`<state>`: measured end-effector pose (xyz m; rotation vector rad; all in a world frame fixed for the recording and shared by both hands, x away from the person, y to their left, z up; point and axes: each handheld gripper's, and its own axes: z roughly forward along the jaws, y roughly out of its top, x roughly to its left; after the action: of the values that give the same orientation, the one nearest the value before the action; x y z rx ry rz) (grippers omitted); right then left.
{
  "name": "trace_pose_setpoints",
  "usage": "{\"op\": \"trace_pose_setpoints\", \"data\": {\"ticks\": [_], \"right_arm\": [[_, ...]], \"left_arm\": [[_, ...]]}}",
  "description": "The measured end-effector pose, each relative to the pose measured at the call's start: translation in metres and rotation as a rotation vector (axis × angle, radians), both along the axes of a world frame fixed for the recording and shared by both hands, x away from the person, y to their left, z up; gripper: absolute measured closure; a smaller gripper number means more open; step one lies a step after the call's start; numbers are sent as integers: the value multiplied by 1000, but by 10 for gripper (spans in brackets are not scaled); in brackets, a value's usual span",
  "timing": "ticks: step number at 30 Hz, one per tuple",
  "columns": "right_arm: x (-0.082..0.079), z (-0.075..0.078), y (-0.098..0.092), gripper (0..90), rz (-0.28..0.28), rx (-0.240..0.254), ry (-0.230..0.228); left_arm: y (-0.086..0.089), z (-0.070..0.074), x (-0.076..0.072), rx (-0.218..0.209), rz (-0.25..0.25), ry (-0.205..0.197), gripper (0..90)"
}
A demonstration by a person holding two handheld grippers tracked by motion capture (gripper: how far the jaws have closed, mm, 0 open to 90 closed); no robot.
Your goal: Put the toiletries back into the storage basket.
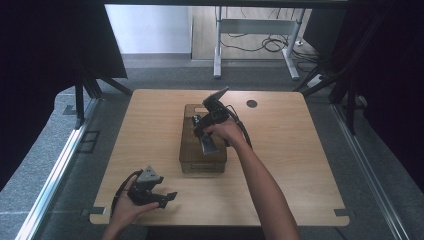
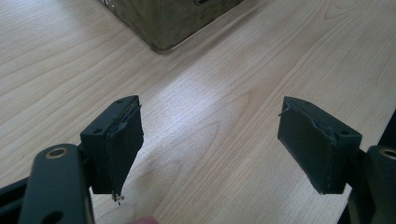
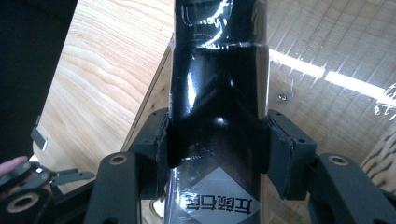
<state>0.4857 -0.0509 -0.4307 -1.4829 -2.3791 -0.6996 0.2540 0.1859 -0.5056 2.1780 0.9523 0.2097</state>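
Note:
A brown open-topped box [image 1: 202,165] stands in the middle of the wooden table [image 1: 150,130]. My right gripper [image 1: 201,132] hangs over it, pointing down and shut on a glossy black plastic-wrapped pack [image 1: 208,146]. In the right gripper view the pack [image 3: 217,79] runs up between both pads of the right gripper [image 3: 217,149] and carries a grey diamond label with characters; the box's wooden floor lies behind it. My left gripper [image 1: 167,199] rests at the table's near left, open, with bare table between its jaws [image 2: 210,140]. A corner of the box [image 2: 168,23] lies ahead of it.
A round black hole [image 1: 251,103] sits in the table's far right part. Beyond the table stands a metal desk frame [image 1: 255,40] with cables on the floor. Dark curtains hang on both sides. The left gripper [image 3: 42,182] also shows at the bottom left of the right gripper view.

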Motion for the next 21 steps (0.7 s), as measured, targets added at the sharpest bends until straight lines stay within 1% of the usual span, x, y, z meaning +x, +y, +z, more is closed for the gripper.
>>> {"op": "trace_pose_setpoints", "data": {"ticks": [6,10,13,18,20,21], "right_arm": [[2,-4,5,474,-10,-2,7],[3,-5,10,474,-20,-7,9],[3,-7,12,474,-26,-5,13],[3,-9,15,474,-34,1,20],[3,-10,16,474,-44,3,23],[4,-13,17,474,-57,8,32]], "left_arm": [[-1,0,0,5,-4,1,225],[0,1,0,-1,-4,-1,225],[0,2,0,5,-8,-5,225],[-1,2,0,-1,-5,-5,225],[-1,1,0,0,-4,-5,224],[-1,1,0,0,-5,-4,225]]}}
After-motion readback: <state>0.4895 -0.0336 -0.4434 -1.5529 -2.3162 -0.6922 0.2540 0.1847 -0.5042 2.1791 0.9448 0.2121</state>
